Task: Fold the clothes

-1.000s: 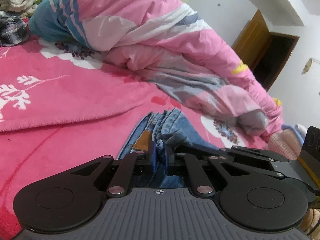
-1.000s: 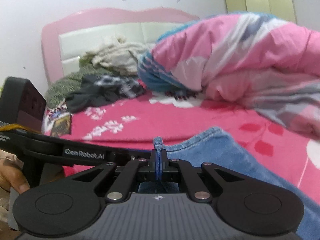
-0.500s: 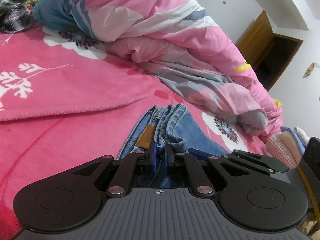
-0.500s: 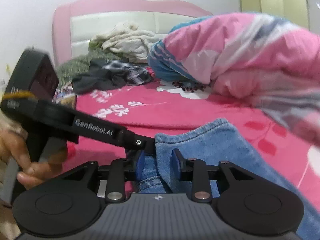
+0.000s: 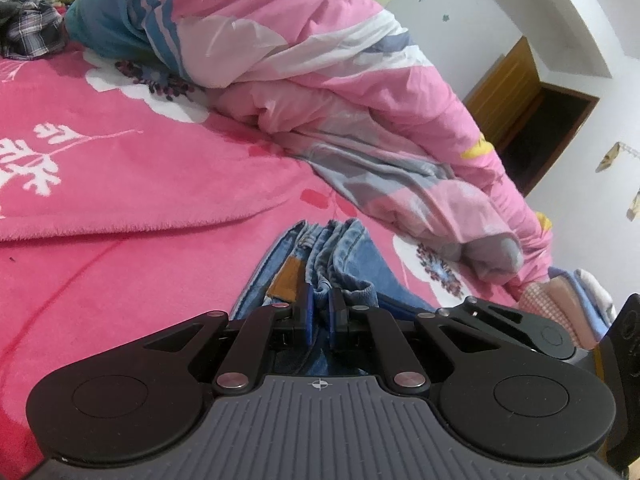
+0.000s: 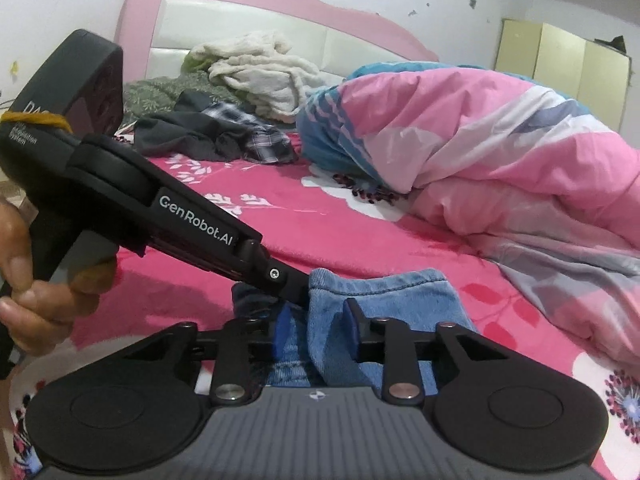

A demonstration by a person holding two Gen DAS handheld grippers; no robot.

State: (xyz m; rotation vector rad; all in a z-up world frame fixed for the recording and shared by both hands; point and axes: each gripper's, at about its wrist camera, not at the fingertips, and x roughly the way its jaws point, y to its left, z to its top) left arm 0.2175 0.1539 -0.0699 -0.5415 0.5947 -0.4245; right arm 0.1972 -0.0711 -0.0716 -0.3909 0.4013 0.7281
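Observation:
Blue jeans lie bunched on the pink bedspread. My left gripper is shut on the gathered waistband, next to a brown patch. In the right wrist view the jeans show a folded hem edge. My right gripper has that thick denim fold between its pads, and its jaws are closing on it. The left tool's black handle slants in from the left, held by a person's hand, and its tip meets the denim just left of my right gripper.
A bulky pink, white and blue quilt is heaped along the right of the bed. Loose clothes are piled by the pink headboard. A folded stack sits at the bed's far right, and a dark doorway lies beyond.
The right gripper let go of a thin hem, opened, rolled, and now narrows around a thicker denim fold. The left gripper kept its hold and barely moved.

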